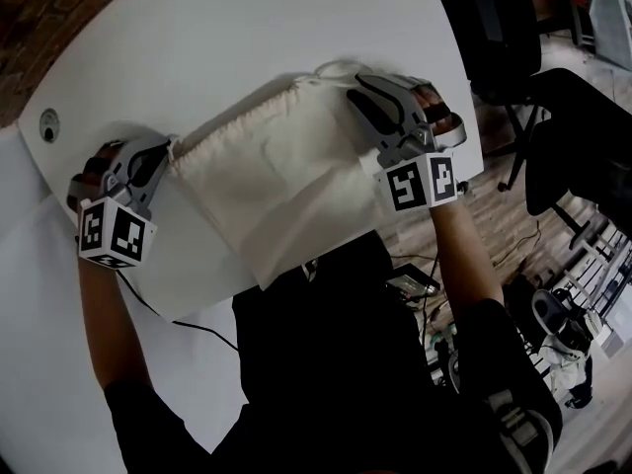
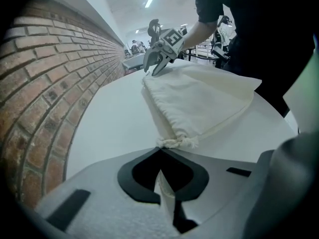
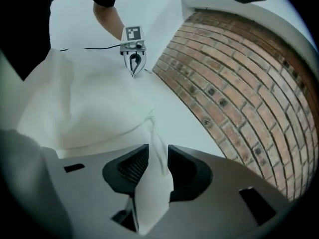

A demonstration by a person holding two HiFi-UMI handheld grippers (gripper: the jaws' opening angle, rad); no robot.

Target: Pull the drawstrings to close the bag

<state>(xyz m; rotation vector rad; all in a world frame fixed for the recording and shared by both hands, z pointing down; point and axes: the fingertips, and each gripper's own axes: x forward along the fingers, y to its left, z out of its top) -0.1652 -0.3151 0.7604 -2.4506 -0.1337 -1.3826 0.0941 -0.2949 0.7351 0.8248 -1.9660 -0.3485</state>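
A cream drawstring bag [image 1: 272,181] lies flat on the white table [image 1: 227,38]. At the bag's left end, my left gripper [image 1: 166,151] is shut on the drawstring. In the left gripper view a knotted cord end [image 2: 177,142] sits just past the closed jaws of the left gripper [image 2: 160,151], and a strip of cord runs back between them. At the bag's far right corner is my right gripper [image 1: 354,85]. In the right gripper view the right gripper [image 3: 158,153] stands open, with a strip of cream cloth and cord [image 3: 152,193] lying loose in the gap.
A brick wall [image 3: 239,83] runs along the table's far side. A round grommet hole [image 1: 48,124] lies in the table at the left. A black cable [image 1: 178,324] trails near the front edge. Dark chairs and clutter [image 1: 583,136] stand on the floor to the right.
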